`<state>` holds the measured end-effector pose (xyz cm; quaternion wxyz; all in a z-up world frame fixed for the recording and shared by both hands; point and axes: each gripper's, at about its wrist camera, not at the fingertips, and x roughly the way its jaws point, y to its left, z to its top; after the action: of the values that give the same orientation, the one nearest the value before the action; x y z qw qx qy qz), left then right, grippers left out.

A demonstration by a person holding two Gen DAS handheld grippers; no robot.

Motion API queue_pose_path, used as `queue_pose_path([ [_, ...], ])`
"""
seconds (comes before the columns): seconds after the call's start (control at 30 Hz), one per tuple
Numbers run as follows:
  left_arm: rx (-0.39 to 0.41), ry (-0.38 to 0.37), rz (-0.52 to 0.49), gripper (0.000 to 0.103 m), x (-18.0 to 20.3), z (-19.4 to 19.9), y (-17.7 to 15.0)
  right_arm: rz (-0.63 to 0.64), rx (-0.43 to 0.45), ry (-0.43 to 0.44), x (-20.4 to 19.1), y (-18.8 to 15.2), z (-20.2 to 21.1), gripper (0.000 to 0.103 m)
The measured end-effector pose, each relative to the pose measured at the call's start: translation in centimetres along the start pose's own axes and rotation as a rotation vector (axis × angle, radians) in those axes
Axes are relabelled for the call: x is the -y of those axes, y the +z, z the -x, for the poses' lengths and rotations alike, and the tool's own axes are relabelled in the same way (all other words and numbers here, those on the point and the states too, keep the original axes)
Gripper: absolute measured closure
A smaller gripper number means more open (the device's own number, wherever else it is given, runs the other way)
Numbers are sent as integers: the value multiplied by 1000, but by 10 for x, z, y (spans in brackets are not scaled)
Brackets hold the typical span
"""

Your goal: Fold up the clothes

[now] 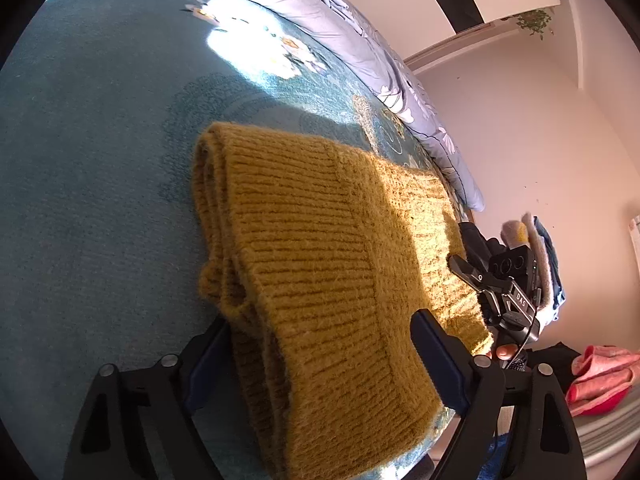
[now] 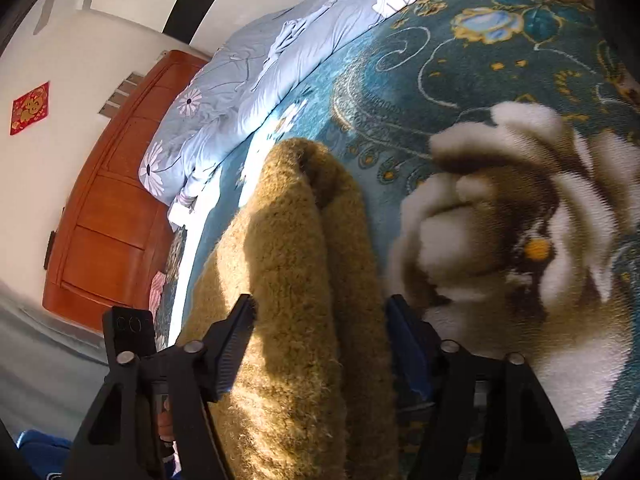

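One garment is nearly done, as far as I can judge. On the teal floral blanket of the bed lies the mustard knit sweater, doubled into a compact stack of layers – ribbed hem on top, folded edges roughly lined up. What seems left is a final squaring or moving it off; a small heap of other clothes waits past the bed's edge. The left gripper straddles the near end, jaws wide, pads not visibly pressing. The right gripper sits half-open around the thick folded edge – whether it pinches, I cannot tell.
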<state>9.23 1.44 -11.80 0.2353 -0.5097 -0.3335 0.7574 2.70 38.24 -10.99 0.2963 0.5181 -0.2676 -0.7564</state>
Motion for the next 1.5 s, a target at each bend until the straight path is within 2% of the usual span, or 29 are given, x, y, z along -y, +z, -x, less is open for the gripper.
queue_pose_path([
  [0.03, 6, 1, 5, 25, -3, 2, -1, 11, 3, -9, -5, -1, 0, 49],
  [0.1, 14, 2, 11, 38, -7, 5, -5, 24, 11, -12, -12, -4, 3, 60],
  [0.2, 16, 0, 8, 43, -7, 5, -8, 26, 32, -22, -23, -10, 10, 69],
  [0.3, 9, -15, -9, 51, -1, 5, -9, 22, 68, -15, -31, -18, 23, 72],
  [0.47, -29, -24, -28, 52, 5, -2, -11, 13, 102, -28, -27, -31, 47, 73],
  [0.6, -33, 6, -27, 47, 4, -7, -9, -47, 99, -45, -5, -39, 48, 73],
  [0.77, -33, 51, -70, 36, 8, -5, -6, -91, 117, -21, 10, -41, 50, 73],
  [0.97, -34, 50, -48, 34, 3, -3, -4, -100, 111, -11, 13, -39, 47, 73],
  [1.07, -9, 106, -96, 34, 14, 0, -7, -107, 109, -4, 15, -40, 47, 73],
  [1.17, 27, 166, -165, 28, 21, 3, -10, -121, 105, 2, 16, -39, 45, 73],
  [1.27, 8, 111, -120, 24, 10, -2, -6, -127, 102, -4, 16, -38, 44, 72],
  [1.3, 10, 77, -107, 23, 7, -2, -4, -129, 101, -5, 16, -38, 44, 72],
  [1.4, -50, -48, -50, 23, 1, -15, 2, -140, 101, -6, 18, -38, 43, 72],
  [1.5, -56, -77, -52, 23, 4, -23, 7, -143, 99, -18, 16, -37, 42, 72],
])
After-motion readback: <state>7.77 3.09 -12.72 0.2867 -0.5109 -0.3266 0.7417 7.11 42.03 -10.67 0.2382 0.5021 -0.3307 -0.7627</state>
